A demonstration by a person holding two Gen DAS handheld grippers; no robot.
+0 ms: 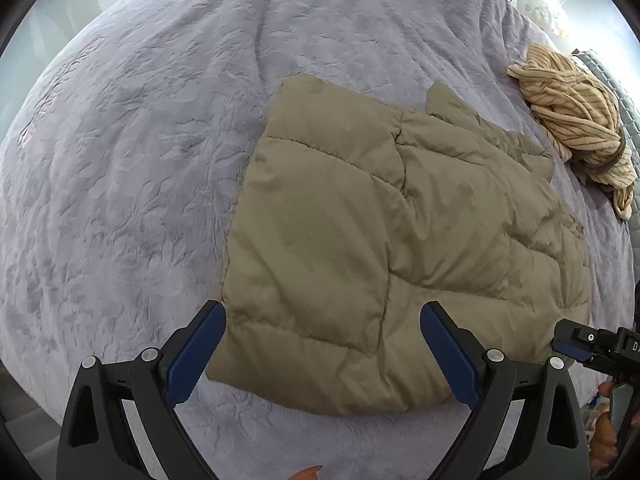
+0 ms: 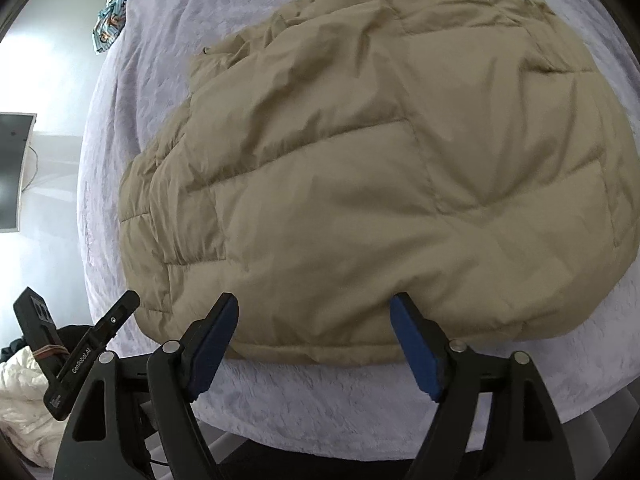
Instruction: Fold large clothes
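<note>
A tan quilted puffer jacket (image 1: 400, 240) lies folded flat on the lavender plush bed cover (image 1: 140, 160); it also fills the right wrist view (image 2: 380, 180). My left gripper (image 1: 323, 316) is open, its blue-padded fingers spread above the jacket's near left corner and holding nothing. My right gripper (image 2: 314, 306) is open, hovering over the jacket's near hem and holding nothing. The right gripper's tip (image 1: 576, 340) shows at the right edge of the left wrist view, by the jacket's near right edge. The left gripper's body (image 2: 80, 360) shows at lower left in the right wrist view.
A crumpled beige striped garment (image 1: 576, 120) lies on the bed beyond the jacket, at right. A patterned blue cloth (image 2: 114, 12) lies at the bed's far left edge. White bedding (image 2: 20, 400) lies beside the bed, with a dark screen (image 2: 12, 168) on the wall.
</note>
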